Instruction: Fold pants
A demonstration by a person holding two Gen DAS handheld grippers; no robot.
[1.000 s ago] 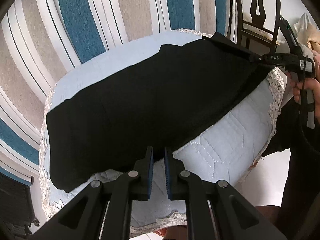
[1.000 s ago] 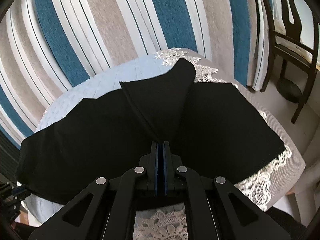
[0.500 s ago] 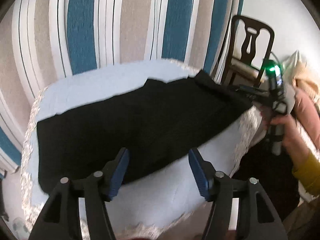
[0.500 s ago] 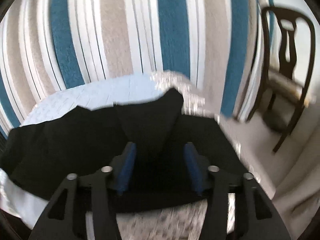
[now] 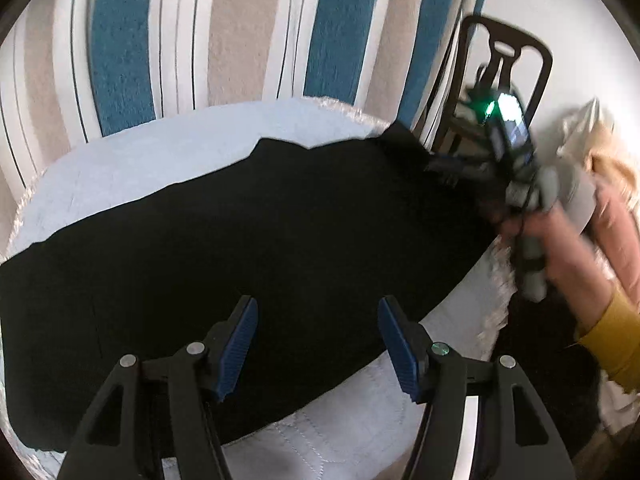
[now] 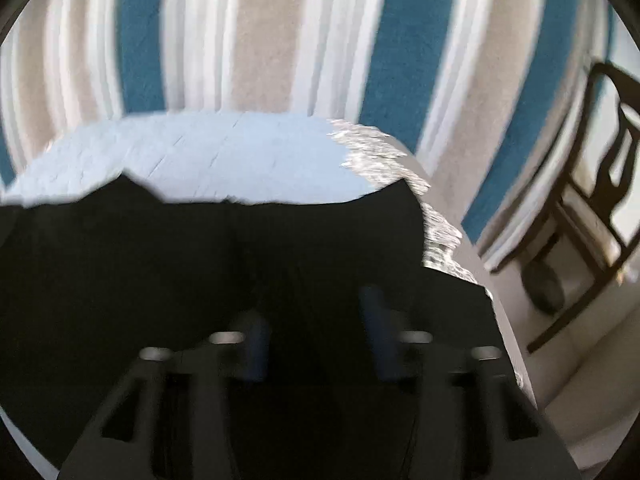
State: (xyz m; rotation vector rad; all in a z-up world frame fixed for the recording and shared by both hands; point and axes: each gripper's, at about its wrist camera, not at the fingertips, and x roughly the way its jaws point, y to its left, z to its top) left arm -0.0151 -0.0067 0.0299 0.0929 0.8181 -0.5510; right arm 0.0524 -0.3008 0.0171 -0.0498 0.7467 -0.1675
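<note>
Both grippers had let go since a second earlier, when each was pinched shut on cloth; the lifted peak of fabric had dropped flat. Left gripper hung above the pants' near edge, jaws wide, nothing between the blue ribbed pads. Right gripper, blurred by motion, also stood wide and empty over the cloth.

Pants lay across the table from its left edge to its right edge, one end hanging slightly over on the right. Likely released to let the fold settle before a fresh grip.

- Pants: black, matte, soft; far edge uneven with a small notch, folded layers hard to make out.
- Table cover: pale quilted cloth, stitched lines, lace trim along the rim.
- Striped curtain behind: blue, beige, white.
- Dark wooden chair past the right edge.
</note>
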